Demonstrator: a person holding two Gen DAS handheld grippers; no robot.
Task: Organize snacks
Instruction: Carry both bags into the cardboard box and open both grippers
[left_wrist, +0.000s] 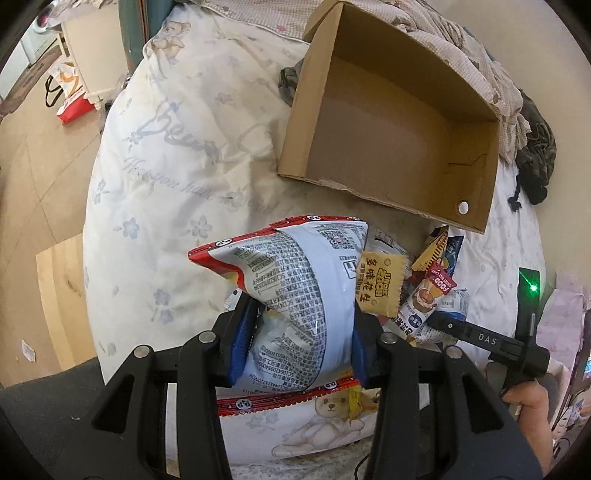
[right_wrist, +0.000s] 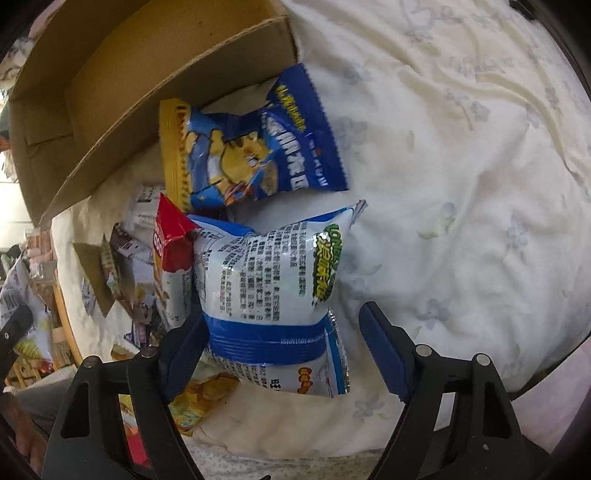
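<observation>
Left gripper (left_wrist: 299, 343): lower centre of the left wrist view; jaws partly closed, both blue pads pressed into the sides of a red-edged snack bag (left_wrist: 291, 295).
Red-edged snack bag: held clear of the bedding, printed back towards the camera; long axis runs up the frame, leaning left, with one red sealed end at upper left and the other down between the finger bases.
Right gripper (right_wrist: 284, 350): lower centre of the right wrist view; jaws wide and just closing, a blue-and-white snack bag (right_wrist: 266, 280) between them. Left pad touches the bag's edge; right pad stands apart from it, so no grip.
Blue-and-white snack bag: lies on the floral quilt (right_wrist: 461, 184), long axis up the frame, blue sealed band nearest the camera.
Blue cartoon bag (right_wrist: 258, 147): just beyond, upper centre, lying partly on a yellow pack, tilted right.
Small packets (left_wrist: 417, 291): loose heap right of the held bag, on the quilt.
Cardboard box (left_wrist: 388, 129): upper right of the left view, open, tilted, interior bare.
</observation>
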